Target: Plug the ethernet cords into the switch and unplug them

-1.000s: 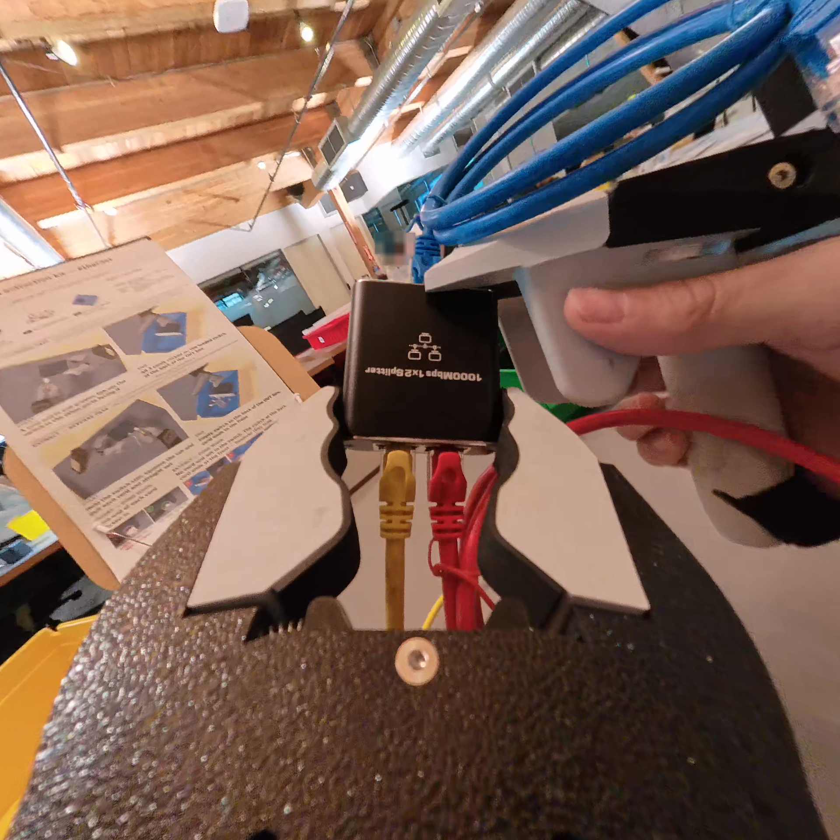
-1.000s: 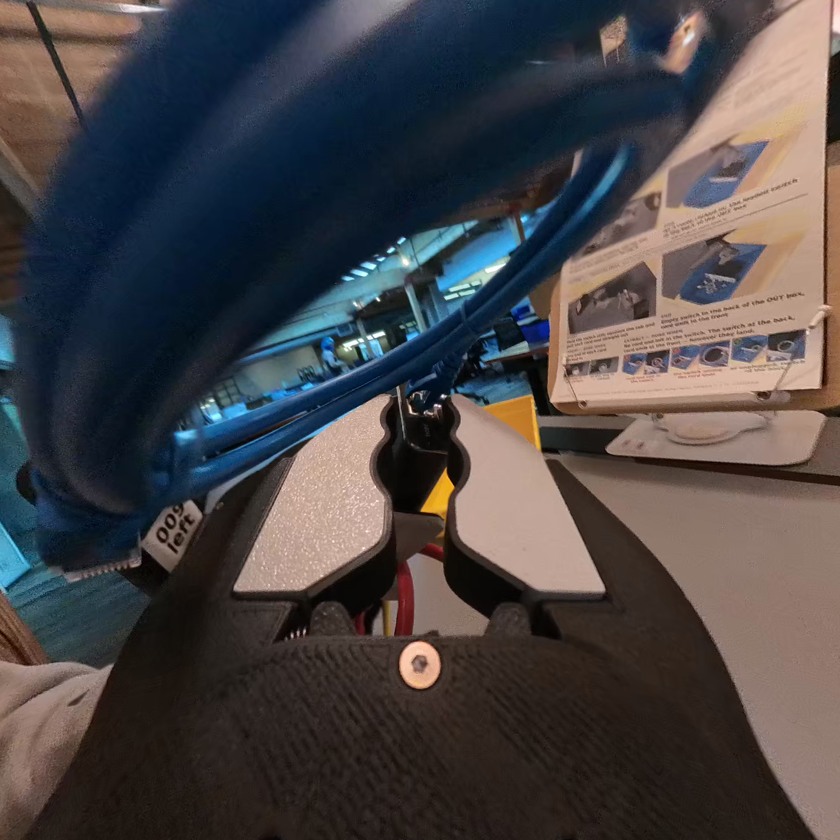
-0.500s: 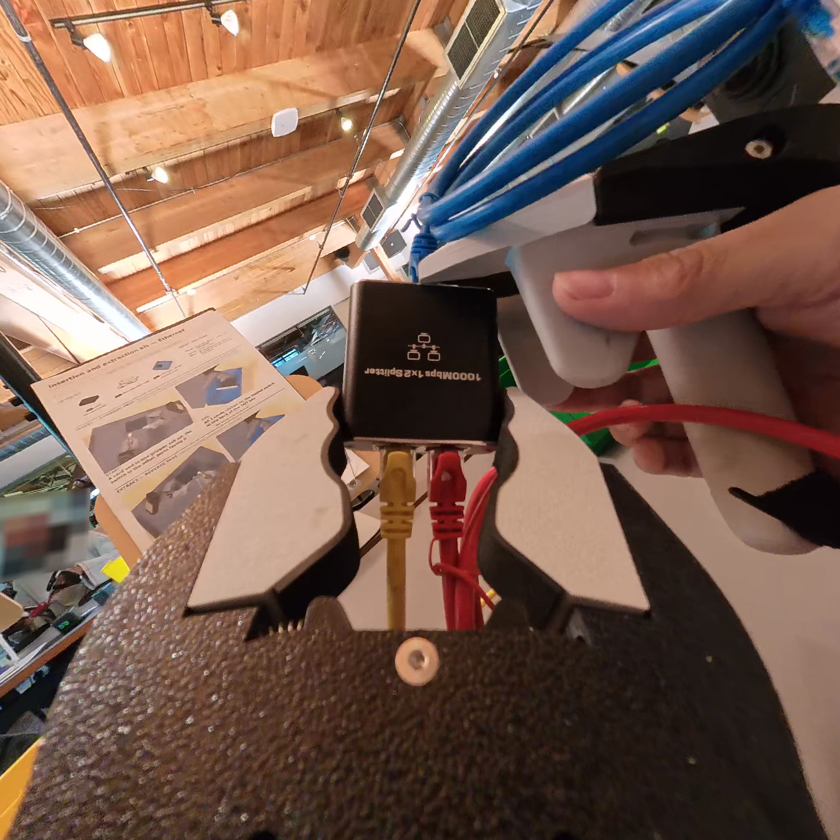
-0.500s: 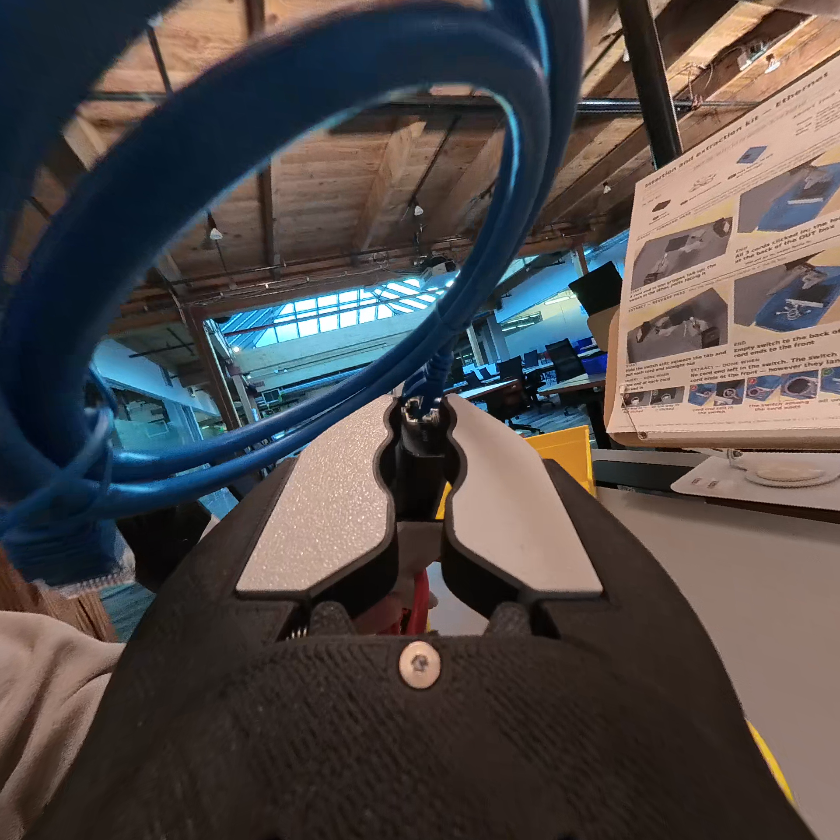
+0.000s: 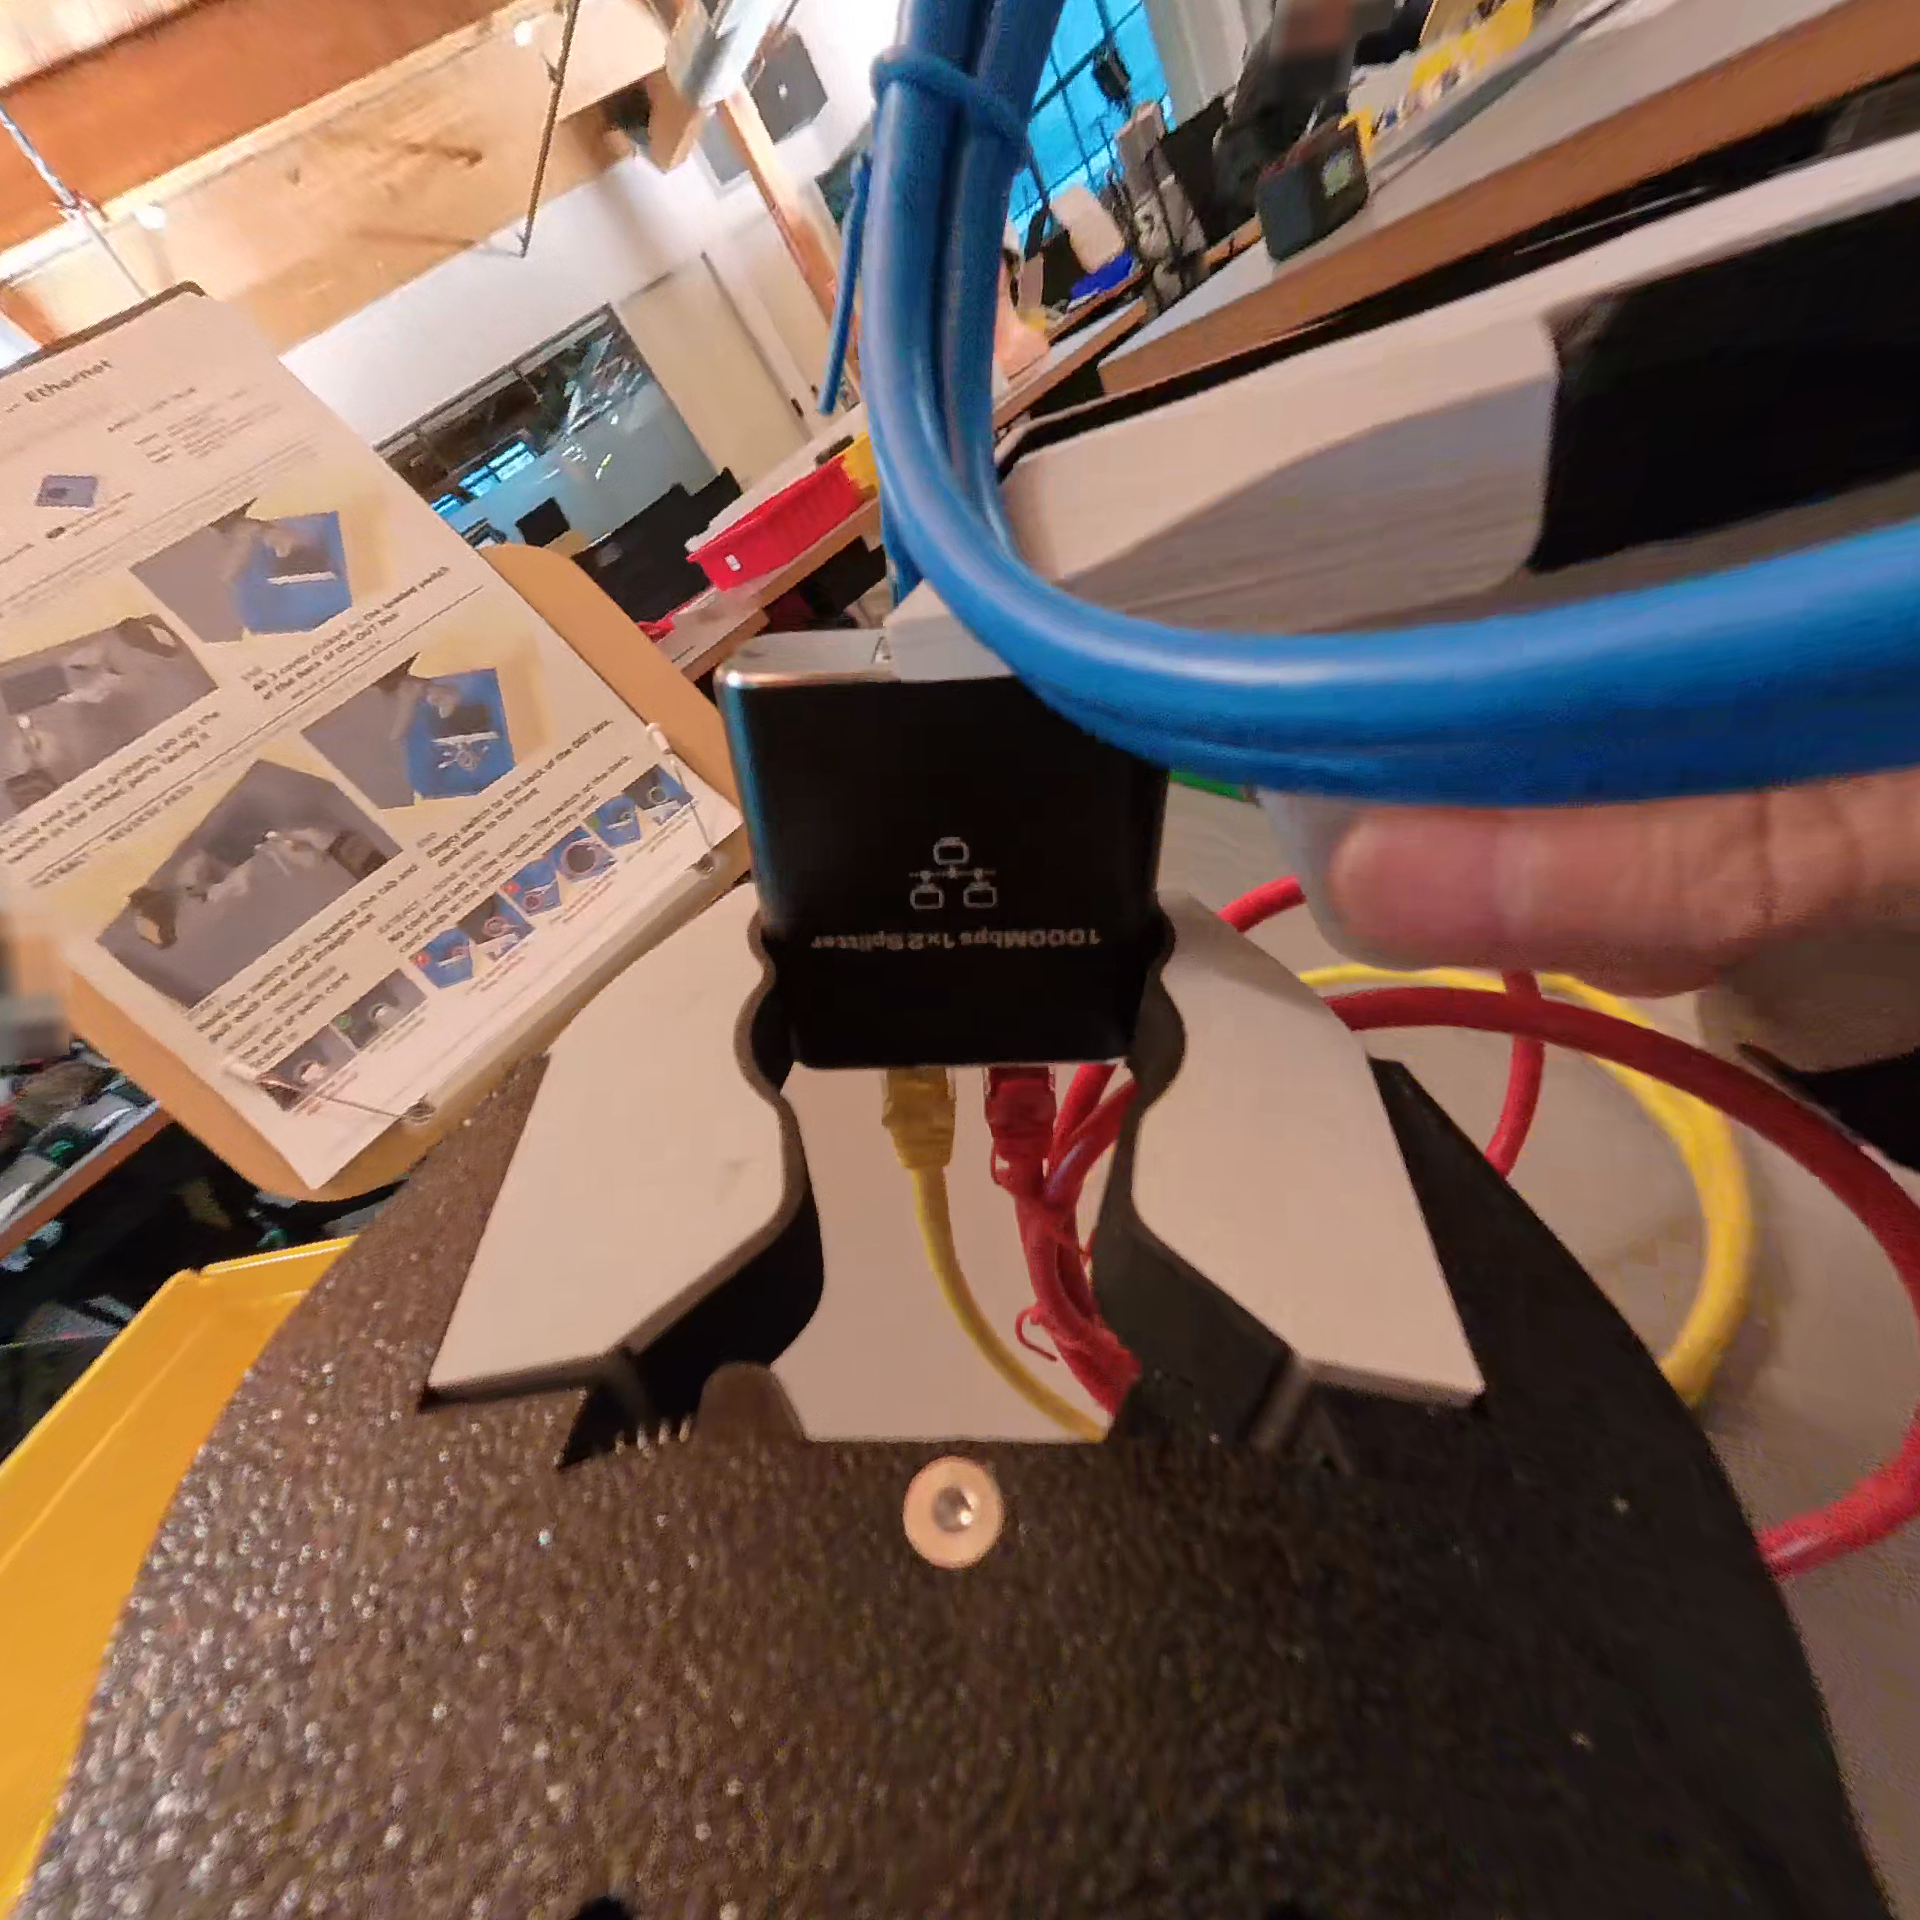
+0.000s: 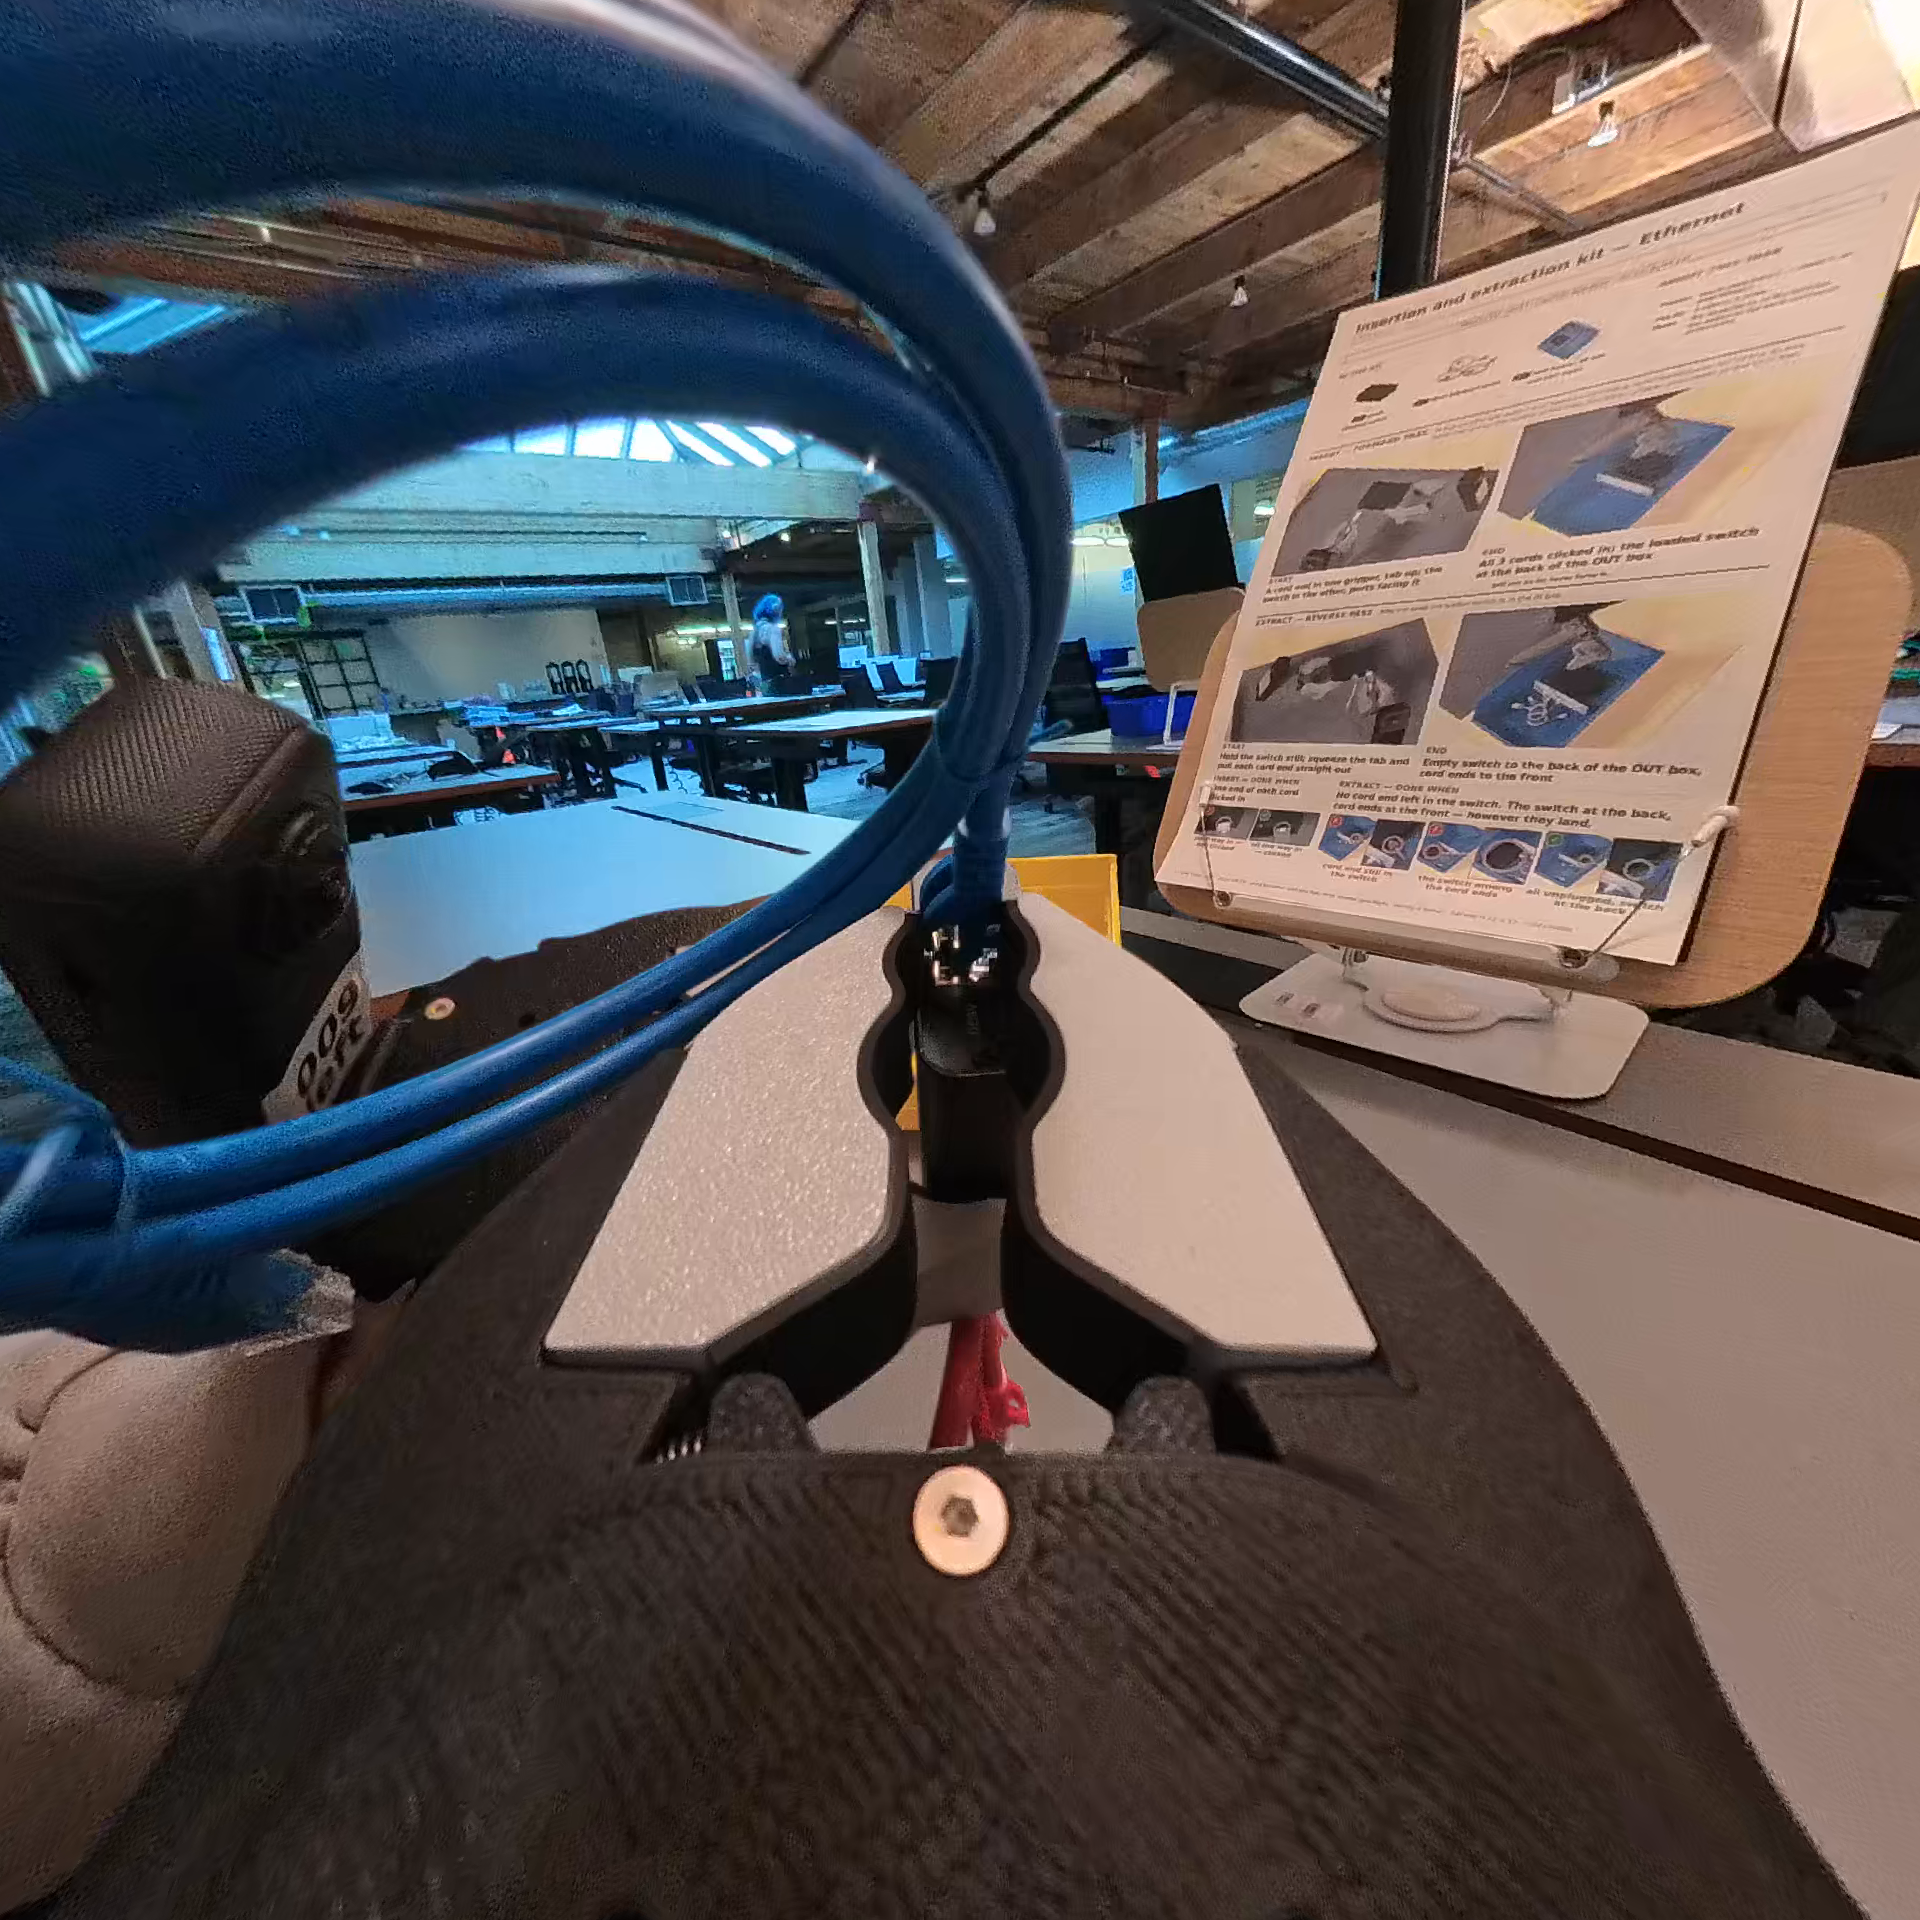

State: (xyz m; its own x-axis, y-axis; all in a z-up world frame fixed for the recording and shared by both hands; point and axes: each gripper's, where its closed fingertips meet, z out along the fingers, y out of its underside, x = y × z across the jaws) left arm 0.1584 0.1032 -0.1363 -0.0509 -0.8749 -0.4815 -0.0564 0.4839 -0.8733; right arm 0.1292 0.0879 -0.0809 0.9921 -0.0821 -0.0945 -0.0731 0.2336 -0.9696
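Around me is a wide open workshop: a wooden beam ceiling (image 6: 1195, 156) with small spotlights, a skylight (image 6: 644, 436) glowing at the far end, rows of long desks (image 6: 727, 727), and a black pillar (image 6: 1418, 135). A printed sheet on a wooden stand (image 6: 1507, 582) sits on the grey table (image 6: 1662, 1299) beside me.

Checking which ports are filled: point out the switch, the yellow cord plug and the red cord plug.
switch (image 5: 951, 831): left wrist view, its black top face.
yellow cord plug (image 5: 916, 1120): left wrist view, its boot.
red cord plug (image 5: 1016, 1117): left wrist view, its boot.
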